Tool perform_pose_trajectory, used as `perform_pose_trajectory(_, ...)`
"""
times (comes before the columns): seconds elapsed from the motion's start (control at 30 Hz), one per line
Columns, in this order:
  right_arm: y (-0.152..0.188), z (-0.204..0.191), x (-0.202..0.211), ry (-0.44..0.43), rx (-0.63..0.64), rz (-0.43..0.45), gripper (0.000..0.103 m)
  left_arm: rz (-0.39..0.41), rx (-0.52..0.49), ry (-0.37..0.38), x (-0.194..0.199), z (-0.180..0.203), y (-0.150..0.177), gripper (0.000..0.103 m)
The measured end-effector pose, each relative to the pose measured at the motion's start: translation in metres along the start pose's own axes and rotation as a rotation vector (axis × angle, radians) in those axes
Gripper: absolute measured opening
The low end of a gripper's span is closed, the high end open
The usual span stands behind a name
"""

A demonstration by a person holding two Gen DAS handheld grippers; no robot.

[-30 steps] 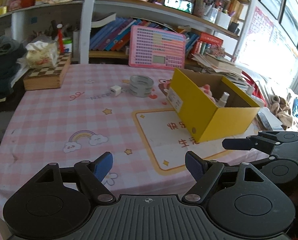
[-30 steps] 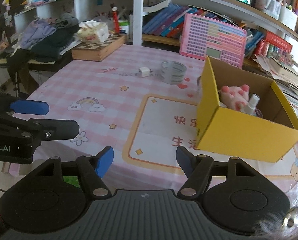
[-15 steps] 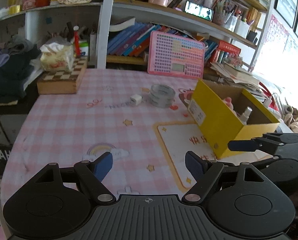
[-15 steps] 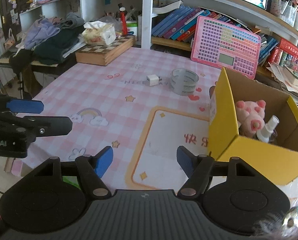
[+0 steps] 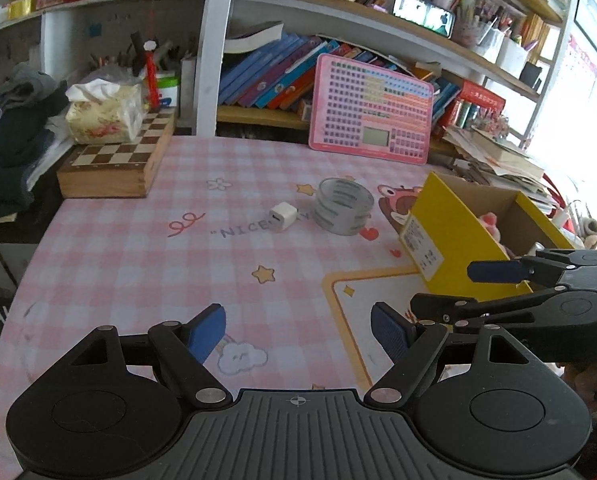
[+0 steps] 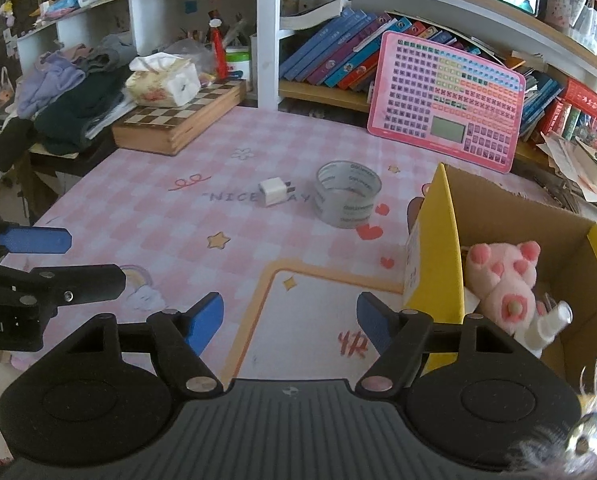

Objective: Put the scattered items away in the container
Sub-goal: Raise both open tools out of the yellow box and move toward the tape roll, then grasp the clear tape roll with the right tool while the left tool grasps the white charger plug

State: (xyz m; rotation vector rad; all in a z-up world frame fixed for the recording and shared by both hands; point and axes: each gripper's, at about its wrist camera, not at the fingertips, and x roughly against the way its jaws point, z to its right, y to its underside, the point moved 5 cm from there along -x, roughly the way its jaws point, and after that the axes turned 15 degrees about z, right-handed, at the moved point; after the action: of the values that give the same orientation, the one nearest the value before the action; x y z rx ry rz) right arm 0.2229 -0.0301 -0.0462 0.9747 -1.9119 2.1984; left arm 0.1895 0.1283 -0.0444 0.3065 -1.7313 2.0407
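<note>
right wrist view: tablecloth (image 6: 170,216) reads "nice", both grippers' jaws apart, gripping nothing.

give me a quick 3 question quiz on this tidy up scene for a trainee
1. True or false: the roll of clear tape is already inside the yellow box.
2. Which item lies on the tablecloth just left of the tape in the right wrist view? A) white charger plug B) pink plush toy C) spray bottle
3. Fill in: the left gripper and right gripper are both ____, with nothing between their jaws.

Key
1. False: it stands on the tablecloth, apart from the box.
2. A: the plush toy and the bottle are inside the box.
3. open
</note>
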Motion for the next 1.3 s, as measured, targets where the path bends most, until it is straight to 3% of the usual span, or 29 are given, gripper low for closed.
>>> perform_pose_trajectory(0.37,-0.033,0.041,-0.046,0.065,-0.165,0.02,0.073,0.017,0.018,0.008,-0.041,0.004,-0.013,0.082)
perform_pose_trajectory(0.73,-0.052,0.055,-0.113,0.075,-0.21,-0.049,0.09,-0.023,-0.056,-0.021,-0.108,0.001,-0.021,0.082)
perform_pose_trajectory(0.77,-0.052,0.058,-0.118,0.076,-0.216,-0.059,0.09,-0.019,-0.066,-0.027,-0.114,0.0,-0.021,0.083)
perform_pose_trajectory(0.8,-0.053,0.06,-0.124,0.078,-0.223,-0.069,0.091,-0.011,-0.078,-0.037,-0.119,-0.001,-0.021,0.091)
perform_pose_trajectory(0.83,-0.054,0.061,-0.129,0.084,-0.214,-0.066,0.091,0.002,-0.092,-0.047,-0.123,-0.002,-0.021,0.097)
perform_pose_trajectory(0.97,-0.063,0.064,-0.147,0.102,-0.171,-0.061,0.092,0.046,-0.166,-0.031,-0.141,0.0,-0.022,0.098)
perform_pose_trajectory(1.17,-0.071,0.059,-0.179,0.089,-0.085,-0.076,0.096,-0.05,-0.18,-0.015,-0.179,-0.007,-0.017,0.098)
perform_pose_trajectory(1.3,-0.07,0.055,-0.197,0.078,-0.039,-0.099,0.096,-0.082,-0.205,-0.033,-0.197,-0.009,-0.014,0.091)
